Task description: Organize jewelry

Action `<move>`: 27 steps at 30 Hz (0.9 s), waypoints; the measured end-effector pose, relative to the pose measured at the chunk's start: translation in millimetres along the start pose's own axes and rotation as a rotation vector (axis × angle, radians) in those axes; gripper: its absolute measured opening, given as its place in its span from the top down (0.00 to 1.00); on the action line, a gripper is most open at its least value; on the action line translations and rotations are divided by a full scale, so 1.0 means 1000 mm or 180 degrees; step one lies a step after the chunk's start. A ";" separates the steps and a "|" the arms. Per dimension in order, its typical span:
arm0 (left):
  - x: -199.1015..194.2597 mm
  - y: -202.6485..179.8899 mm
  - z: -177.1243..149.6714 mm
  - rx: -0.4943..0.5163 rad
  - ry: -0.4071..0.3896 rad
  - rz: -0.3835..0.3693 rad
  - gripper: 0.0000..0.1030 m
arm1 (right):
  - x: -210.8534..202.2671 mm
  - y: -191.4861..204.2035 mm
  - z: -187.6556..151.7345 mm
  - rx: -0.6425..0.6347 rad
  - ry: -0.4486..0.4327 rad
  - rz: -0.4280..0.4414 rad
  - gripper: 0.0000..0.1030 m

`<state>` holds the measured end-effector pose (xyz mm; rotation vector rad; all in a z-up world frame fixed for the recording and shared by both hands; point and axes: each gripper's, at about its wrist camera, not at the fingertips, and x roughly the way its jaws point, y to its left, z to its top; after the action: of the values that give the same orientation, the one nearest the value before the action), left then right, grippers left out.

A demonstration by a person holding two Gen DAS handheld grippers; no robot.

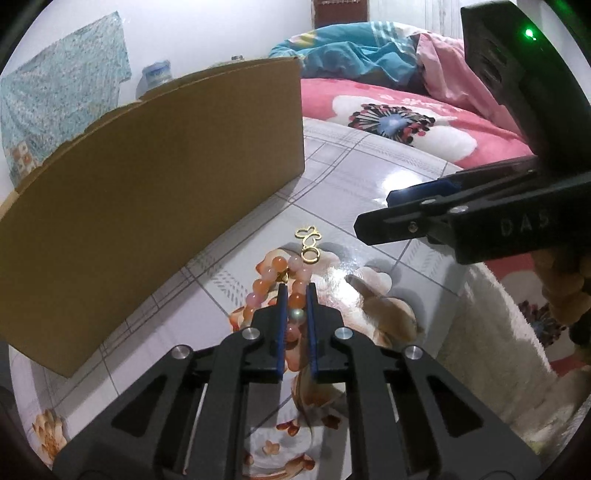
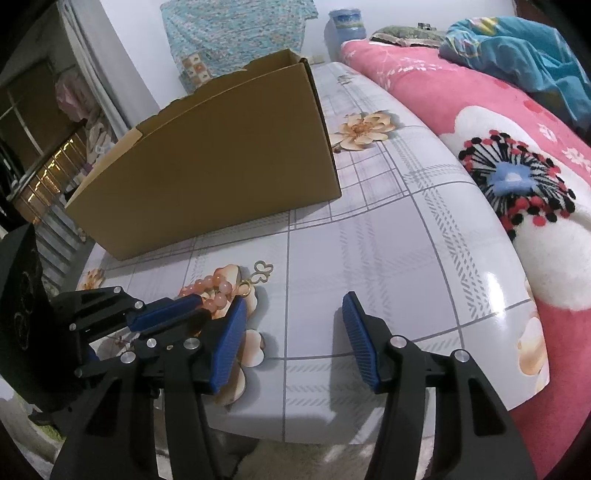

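Observation:
A bracelet of orange and pink beads lies on the flowered tabletop. My left gripper is shut on its near side, with beads pinched between the blue pads. Just beyond it lies a gold butterfly piece with small rings. In the right wrist view the bracelet and the gold piece sit at centre left, and the left gripper reaches them from the left. My right gripper hovers open over bare tabletop to their right, holding nothing. It also shows at the right in the left wrist view.
A large open cardboard box stands on the table behind the jewelry. A bed with a pink flowered blanket runs along the table's right edge. A water jug stands by the far wall.

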<state>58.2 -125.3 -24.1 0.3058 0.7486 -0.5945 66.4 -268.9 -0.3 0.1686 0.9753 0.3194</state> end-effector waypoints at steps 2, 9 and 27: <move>-0.004 0.005 0.004 -0.0092 -0.0062 -0.0081 0.92 | -0.001 -0.001 0.000 0.0012 -0.0015 0.0009 0.50; -0.028 0.065 0.011 -0.1063 -0.0339 -0.0641 0.92 | -0.005 -0.005 -0.001 0.0084 -0.0038 0.0052 0.50; -0.070 0.127 -0.049 -0.1760 -0.0493 -0.0179 0.76 | 0.001 0.016 0.010 -0.0079 0.0020 0.0112 0.50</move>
<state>67.6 26.0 -2.3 -0.2694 0.7424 -0.4363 72.0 -253.1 8.5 0.1624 0.9749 0.3644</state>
